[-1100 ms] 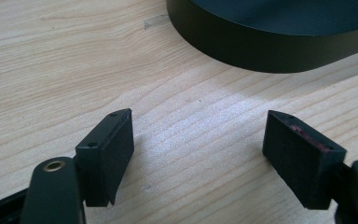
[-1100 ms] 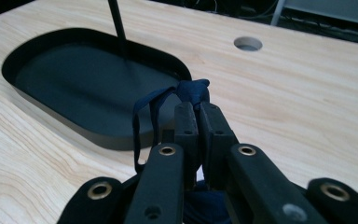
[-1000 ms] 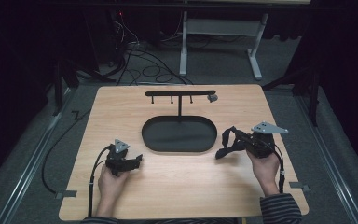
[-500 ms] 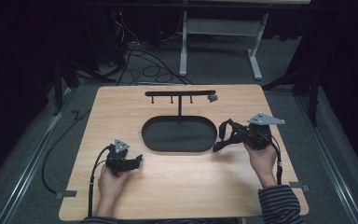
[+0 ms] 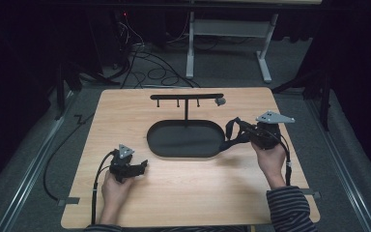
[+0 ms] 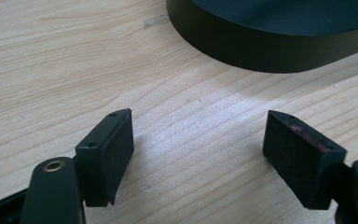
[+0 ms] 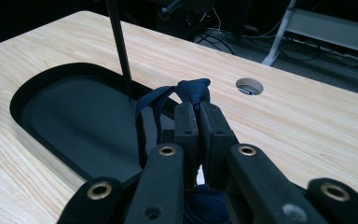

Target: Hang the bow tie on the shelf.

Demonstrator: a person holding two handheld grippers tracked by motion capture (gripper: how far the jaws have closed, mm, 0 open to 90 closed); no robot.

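Note:
A dark blue fabric strap (image 7: pixel 193 90) is pinched between the jaws of my right gripper (image 7: pixel 198 109), which is shut on it. In the high view that gripper (image 5: pixel 242 133) hovers at the right end of the black oval tray (image 5: pixel 166 145), and the strap's loops (image 5: pixel 229 126) hang over the tray's rim. My left gripper (image 5: pixel 141 167) rests low on the wood near the front left, open, with nothing between its fingers (image 6: pixel 107 151). The tray's wall (image 6: pixel 261 46) lies just ahead of it.
A thin black post (image 7: pixel 121 51) rises from the tray's back and carries a horizontal bar with small hooks (image 5: pixel 186 96) and a grey knob (image 5: pixel 220 101). A round hole (image 7: pixel 249 86) is cut in the table. Cables and a desk frame (image 5: pixel 222 29) lie beyond the far edge.
My right gripper has carried the strap left and a little farther away, up to the tray's right end. The left gripper has stayed put.

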